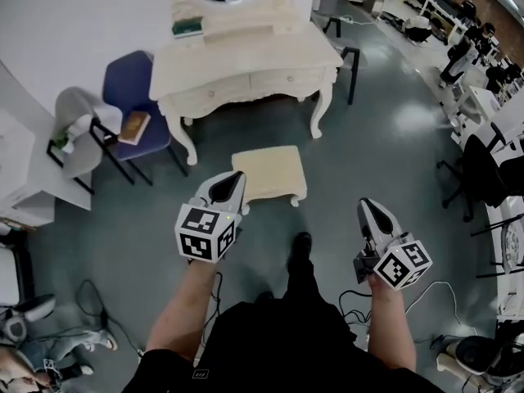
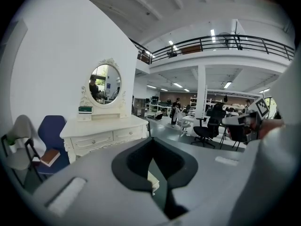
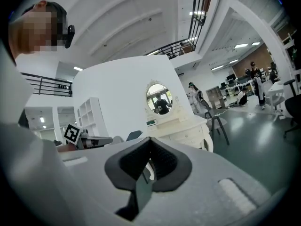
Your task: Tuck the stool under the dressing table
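Note:
The cream stool [image 1: 268, 174] stands on the grey floor, a short way in front of the cream dressing table [image 1: 246, 64] with its oval mirror. My left gripper [image 1: 237, 177] is shut and empty, its tips over the stool's near left corner; whether they touch it I cannot tell. My right gripper [image 1: 368, 205] is shut and empty, off to the stool's right and apart from it. In the left gripper view the left gripper [image 2: 151, 142] points toward the dressing table [image 2: 101, 135], and a sliver of the stool [image 2: 153, 180] shows behind its tips. The right gripper [image 3: 149, 142] also faces the dressing table [image 3: 181, 126].
A blue chair [image 1: 135, 97] with a book [image 1: 133, 127] on its seat and a grey chair [image 1: 78, 129] stand left of the dressing table. A dark-legged chair [image 1: 348, 56] is at its right. Office chairs [image 1: 483, 170] line the right side. Cables [image 1: 90, 301] lie on the floor.

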{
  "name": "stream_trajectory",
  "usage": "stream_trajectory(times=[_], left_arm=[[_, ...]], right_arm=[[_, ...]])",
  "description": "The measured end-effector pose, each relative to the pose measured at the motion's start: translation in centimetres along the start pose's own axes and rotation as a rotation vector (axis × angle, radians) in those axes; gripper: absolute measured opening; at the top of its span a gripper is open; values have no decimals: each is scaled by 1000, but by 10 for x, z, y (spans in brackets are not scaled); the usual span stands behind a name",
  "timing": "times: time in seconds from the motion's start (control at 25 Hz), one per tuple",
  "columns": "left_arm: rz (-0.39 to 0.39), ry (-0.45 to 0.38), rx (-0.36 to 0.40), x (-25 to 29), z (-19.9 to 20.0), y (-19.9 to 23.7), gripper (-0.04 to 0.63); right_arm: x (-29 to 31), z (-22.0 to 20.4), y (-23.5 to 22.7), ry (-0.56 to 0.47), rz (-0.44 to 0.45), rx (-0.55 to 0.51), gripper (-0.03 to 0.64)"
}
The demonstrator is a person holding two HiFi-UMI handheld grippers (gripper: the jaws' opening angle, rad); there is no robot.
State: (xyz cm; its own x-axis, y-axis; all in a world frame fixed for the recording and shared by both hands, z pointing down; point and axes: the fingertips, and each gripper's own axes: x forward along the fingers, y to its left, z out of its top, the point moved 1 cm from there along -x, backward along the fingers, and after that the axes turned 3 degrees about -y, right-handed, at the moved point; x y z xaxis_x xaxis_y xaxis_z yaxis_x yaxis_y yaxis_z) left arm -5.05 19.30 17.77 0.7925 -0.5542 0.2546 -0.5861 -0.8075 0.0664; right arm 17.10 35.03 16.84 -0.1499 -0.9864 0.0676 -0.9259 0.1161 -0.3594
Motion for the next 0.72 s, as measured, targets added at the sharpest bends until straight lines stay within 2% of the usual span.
stream_trajectory(times=[0.2,0.36,0.52,0.72], left_arm=[[79,26,-3,37,8,26,20],[164,60,-10,70,23,52,20],[254,68,20,102,43,70,20],[318,72,9,121,52,91,20]], right_arm=[[76,-12,-25,68,127,41,2],[145,-3,-41,109,252,59,2],[198,1,-51,162,371,57,2],[248,-1,-52,215,456,61,2]])
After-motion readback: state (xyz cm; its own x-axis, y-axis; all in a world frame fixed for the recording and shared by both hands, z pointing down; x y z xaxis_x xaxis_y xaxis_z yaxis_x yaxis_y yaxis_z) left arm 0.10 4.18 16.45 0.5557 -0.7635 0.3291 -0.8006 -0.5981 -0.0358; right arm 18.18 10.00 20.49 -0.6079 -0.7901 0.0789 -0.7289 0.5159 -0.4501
